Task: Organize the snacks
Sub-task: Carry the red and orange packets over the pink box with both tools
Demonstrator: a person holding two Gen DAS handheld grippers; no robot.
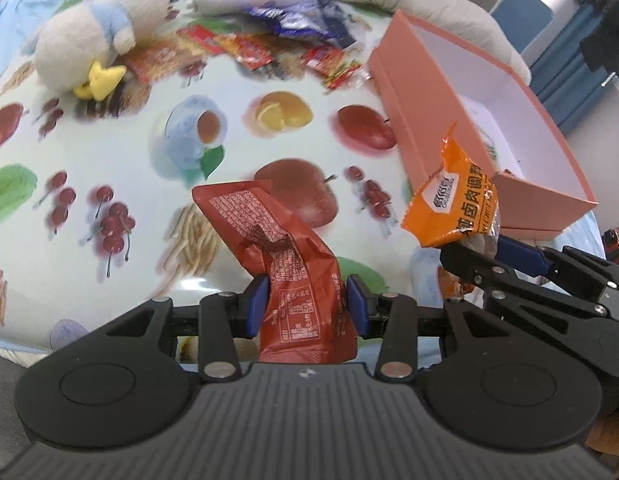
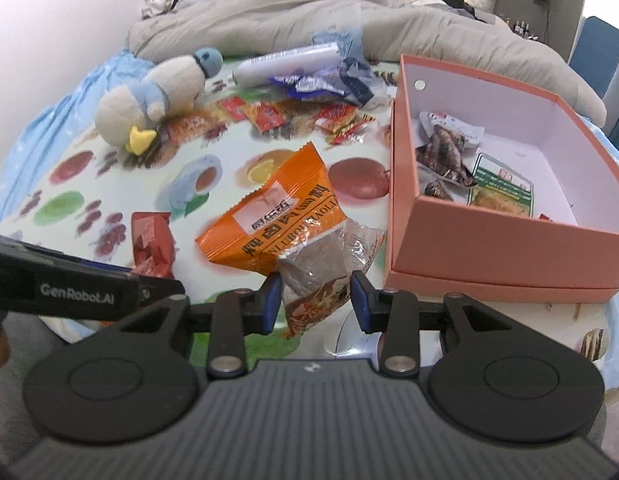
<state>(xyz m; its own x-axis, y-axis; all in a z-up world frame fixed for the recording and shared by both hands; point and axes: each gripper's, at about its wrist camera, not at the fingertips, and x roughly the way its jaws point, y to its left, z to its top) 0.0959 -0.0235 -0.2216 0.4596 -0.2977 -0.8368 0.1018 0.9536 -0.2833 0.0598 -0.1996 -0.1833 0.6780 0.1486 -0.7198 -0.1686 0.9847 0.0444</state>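
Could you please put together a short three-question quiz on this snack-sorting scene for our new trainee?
1. True or false: the pink box already holds some snacks.
2. Which packet is the left gripper clamped on? A) blue wrapper B) red packet C) white tube
3. Fill in: the right gripper holds the ______ packet by its clear end.

Key
1. True: packets lie inside the box.
2. B
3. orange
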